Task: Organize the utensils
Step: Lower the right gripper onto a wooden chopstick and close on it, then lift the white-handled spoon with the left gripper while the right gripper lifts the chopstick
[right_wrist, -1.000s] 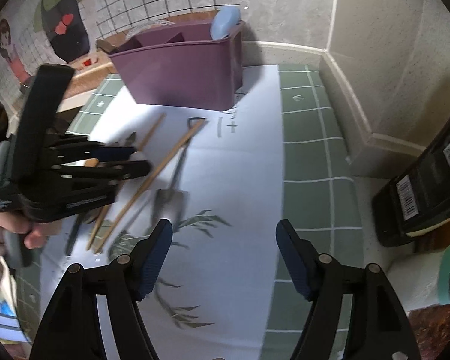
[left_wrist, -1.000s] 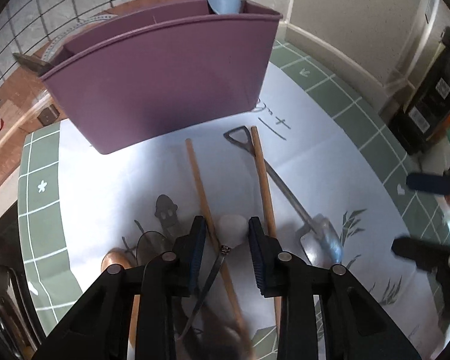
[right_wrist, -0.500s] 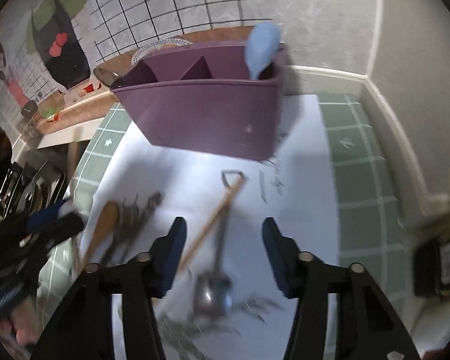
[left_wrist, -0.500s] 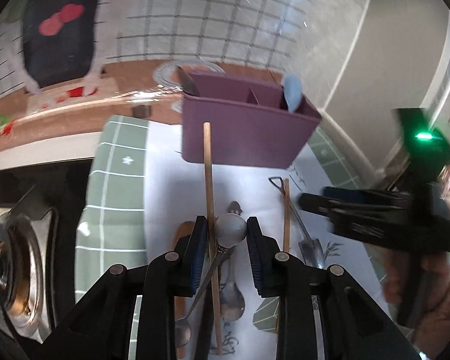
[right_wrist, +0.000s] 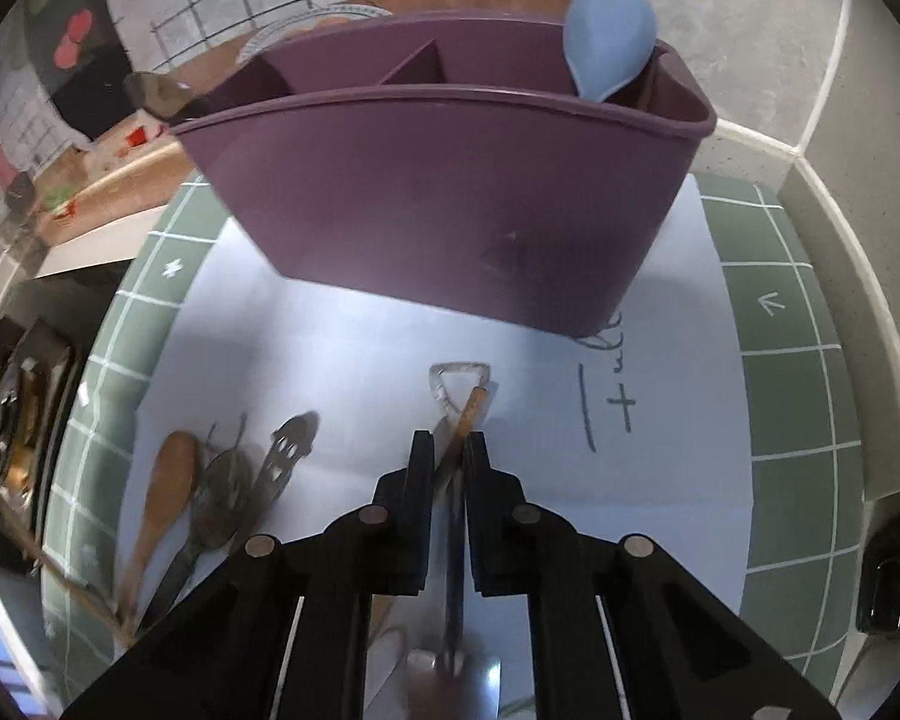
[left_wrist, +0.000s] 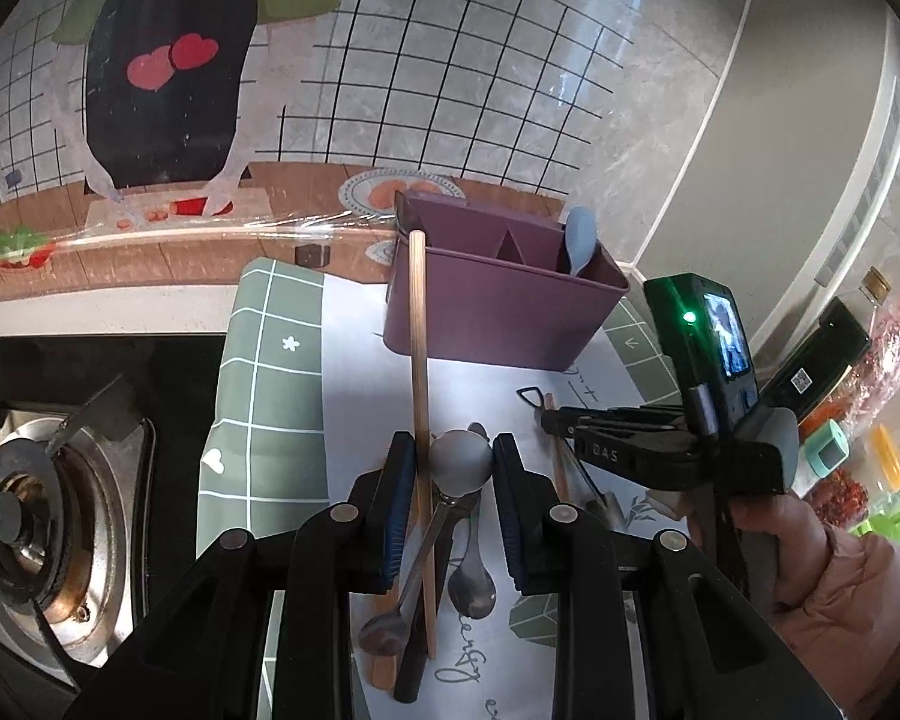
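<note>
Here the left gripper (left_wrist: 453,468) clamps a chopstick (left_wrist: 417,324) and a round-headed spoon (left_wrist: 459,462); the right gripper (right_wrist: 449,462), jaws just closed, pinches a second chopstick (right_wrist: 465,420). Ahead stands the purple holder (right_wrist: 450,192) on a white mat (right_wrist: 342,348) with handwriting; the right gripper reads "DAS".

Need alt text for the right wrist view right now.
The right claw is shut on a wooden chopstick lying over a shovel-shaped metal spoon on the white mat. Behind stands the purple utensil holder, a blue spoon in its right compartment.
</note>
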`<state>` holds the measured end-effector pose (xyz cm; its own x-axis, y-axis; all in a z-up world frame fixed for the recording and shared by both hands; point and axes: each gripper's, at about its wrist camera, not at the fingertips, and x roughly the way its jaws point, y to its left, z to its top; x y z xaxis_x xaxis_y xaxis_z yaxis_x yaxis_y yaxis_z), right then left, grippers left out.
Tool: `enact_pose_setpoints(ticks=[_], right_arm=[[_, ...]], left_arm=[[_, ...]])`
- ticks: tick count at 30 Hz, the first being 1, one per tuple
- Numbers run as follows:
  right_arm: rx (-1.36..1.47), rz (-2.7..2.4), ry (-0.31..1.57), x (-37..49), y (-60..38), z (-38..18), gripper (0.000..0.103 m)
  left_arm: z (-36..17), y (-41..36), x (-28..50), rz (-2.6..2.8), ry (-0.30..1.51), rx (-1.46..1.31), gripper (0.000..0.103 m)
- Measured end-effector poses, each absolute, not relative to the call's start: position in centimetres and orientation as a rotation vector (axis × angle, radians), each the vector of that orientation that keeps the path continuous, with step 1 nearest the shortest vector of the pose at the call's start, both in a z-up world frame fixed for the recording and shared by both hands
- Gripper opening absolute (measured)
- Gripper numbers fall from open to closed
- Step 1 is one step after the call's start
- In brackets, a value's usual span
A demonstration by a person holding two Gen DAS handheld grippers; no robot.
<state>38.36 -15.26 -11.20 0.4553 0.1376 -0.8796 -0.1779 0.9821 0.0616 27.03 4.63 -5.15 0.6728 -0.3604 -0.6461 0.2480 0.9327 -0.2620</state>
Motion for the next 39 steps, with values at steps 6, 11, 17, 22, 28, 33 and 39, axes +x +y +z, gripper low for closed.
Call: enact_pose_setpoints(ticks=[6,11,17,22,28,33,39], right_arm=[[-0.031,0.271,1.044,35.8,-16.2,-8.4,0.008],[-0.011,0.341,1.012,33.4,-16.8,-5.9,0.007],[-0.029,0.302,1.03,31.6,-18.9,-5.8,0.007],[0.005,0.251,1.065,31.2,-21.9,-7.6,0.007],[0.041,0.231,1.068,31.3,-24.1,-8.0,0.007],[0.06,0.244,1.057,31.2,-24.6,-7.7,0.007],[0.052,0.267,1.062,30.6,-24.8,-7.8,0.009]], left_arm=[[-4.5,3.1,26.3,-0.378,0.774,-0.126,0.027],[-5.7,0.2,26.7,-0.427,0.827,-0.071,0.027],[-9.5,-2.8,29.0,-0.439,0.945,-0.003,0.027],[-11.1,-4.4,28.9,-0.48,0.987,0.115,0.027],[-12.4,-7.3,28.6,-0.53,1.015,0.278,0.028],[-13.5,-8.0,29.9,-0.506,1.059,0.259,0.028],[-12.6,-8.1,29.5,-0.503,1.006,0.228,0.019]])
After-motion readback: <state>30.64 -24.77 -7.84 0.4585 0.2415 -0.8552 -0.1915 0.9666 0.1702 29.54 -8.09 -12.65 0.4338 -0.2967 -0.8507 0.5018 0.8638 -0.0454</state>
